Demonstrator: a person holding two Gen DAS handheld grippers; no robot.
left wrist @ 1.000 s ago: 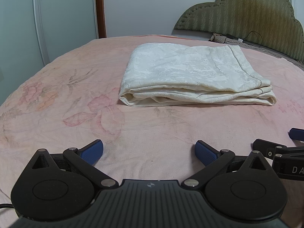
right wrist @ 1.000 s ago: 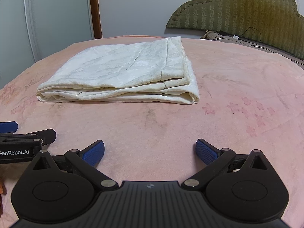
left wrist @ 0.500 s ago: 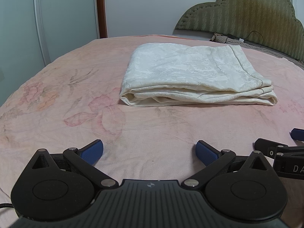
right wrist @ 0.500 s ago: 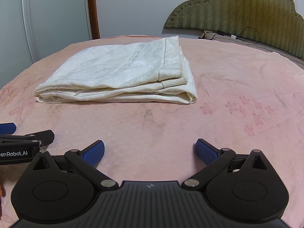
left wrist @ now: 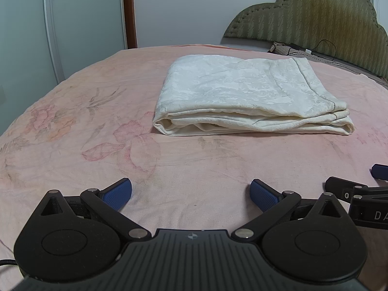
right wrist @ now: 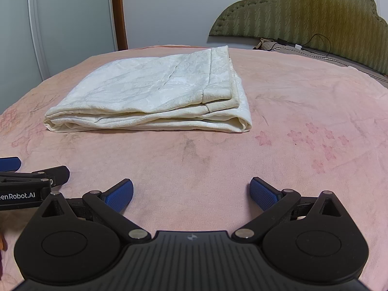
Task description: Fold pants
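While the pink bed (left wrist: 72, 145) spreads wide, the cream pants (left wrist: 242, 97) lie folded in a flat stack mid-bed, well ahead of both claws. Left claw (left wrist: 191, 191) and right claw (right wrist: 191, 191) gape, holding nothing.

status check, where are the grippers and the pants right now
Left gripper open, empty, low over the bed. Right gripper the same. Pants folded in a flat stack ahead, untouched. Nothing in the way.
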